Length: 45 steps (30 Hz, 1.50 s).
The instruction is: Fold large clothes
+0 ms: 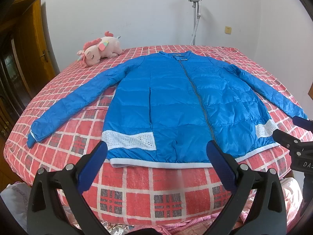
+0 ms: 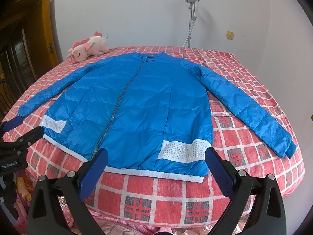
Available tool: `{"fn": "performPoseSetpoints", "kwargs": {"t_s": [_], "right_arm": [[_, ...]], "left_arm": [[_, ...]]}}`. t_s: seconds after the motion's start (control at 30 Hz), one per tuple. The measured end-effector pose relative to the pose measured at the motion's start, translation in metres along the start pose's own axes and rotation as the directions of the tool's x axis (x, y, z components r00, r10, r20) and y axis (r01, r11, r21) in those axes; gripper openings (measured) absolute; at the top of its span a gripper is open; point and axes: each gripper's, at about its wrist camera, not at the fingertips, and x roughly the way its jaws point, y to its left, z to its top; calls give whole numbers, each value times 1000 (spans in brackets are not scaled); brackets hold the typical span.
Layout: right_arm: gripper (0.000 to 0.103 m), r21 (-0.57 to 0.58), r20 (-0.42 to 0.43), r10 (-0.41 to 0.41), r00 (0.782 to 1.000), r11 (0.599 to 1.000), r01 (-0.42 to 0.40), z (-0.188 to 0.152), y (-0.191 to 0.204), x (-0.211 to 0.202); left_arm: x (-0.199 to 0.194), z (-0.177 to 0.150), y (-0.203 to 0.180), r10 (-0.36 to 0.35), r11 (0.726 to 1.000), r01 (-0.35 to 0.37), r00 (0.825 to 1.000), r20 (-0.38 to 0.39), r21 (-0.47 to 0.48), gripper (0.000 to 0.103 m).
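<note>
Jacket: my blue quilted zip-up jacket (image 1: 176,101) lies flat, front up and zipped, on the red checked bedspread (image 1: 137,192), sleeves spread to both sides, white hem toward me.
Left claw: my left gripper (image 1: 156,152) hovers over the hem, spread wide, pinching nothing.
Right claw: my right gripper (image 2: 156,156) likewise gapes, empty.
Far corner: pink plush unicorn (image 1: 99,51) beside the collar end.

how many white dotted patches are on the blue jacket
2, both low on the jacket just above the hem: one patch on the side toward the plush toy, the other patch at the opposite side edge. The back is hidden.
</note>
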Motion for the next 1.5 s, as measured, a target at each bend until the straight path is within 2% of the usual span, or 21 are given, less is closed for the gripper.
{"fn": "performPoseSetpoints", "kwargs": {"t_s": [1.5], "right_arm": [[99,-3,4,-2,1000,1000,2,0,0,1]], "left_arm": [[2,2,2,9,1000,-9,1000,0,0,100]]}}
